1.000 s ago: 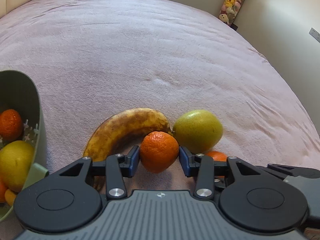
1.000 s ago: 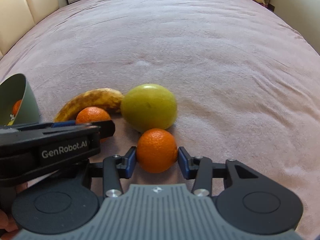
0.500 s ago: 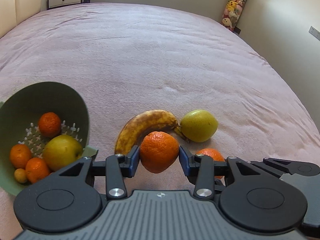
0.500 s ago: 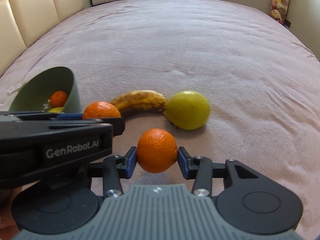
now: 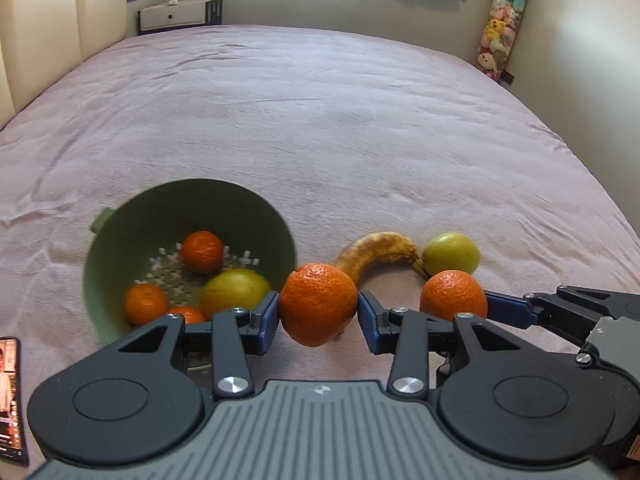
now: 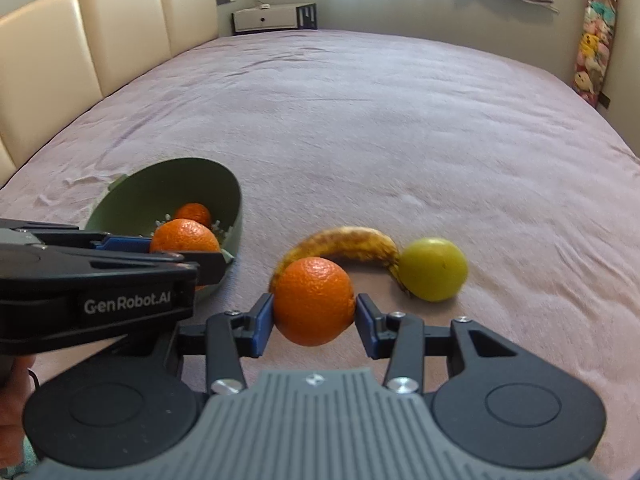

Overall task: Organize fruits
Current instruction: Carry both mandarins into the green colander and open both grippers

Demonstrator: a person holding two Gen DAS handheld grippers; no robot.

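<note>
- Both grippers point forward and down over the pink bedspread (image 5: 320,128), side by side. The left one sits nearer the green colander (image 5: 120,248), the right one beside it on the banana side.
- Left gripper (image 5: 318,314): blue pads pressed on either side of a mandarin (image 5: 318,304), jaws only partly apart – it's held clear of the bed, right by the colander's near rim.
- Right gripper (image 6: 314,314): same deal, pads clamped on its own orange (image 6: 312,300), lifted off the cover, in front of the banana's left end.
- Colander is tipped toward the cameras and has three mandarins plus a yellow-green fruit inside.
- On the bed: a spotty banana (image 6: 344,242) and a green apple (image 6: 434,268) – the banana's stem end touches the apple.
- A phone (image 5: 10,400) lies at the left edge of the left view.
- Room-wise: wide open cover beyond the fruit, padded headboard (image 6: 80,60) along the left, wall on the right.
</note>
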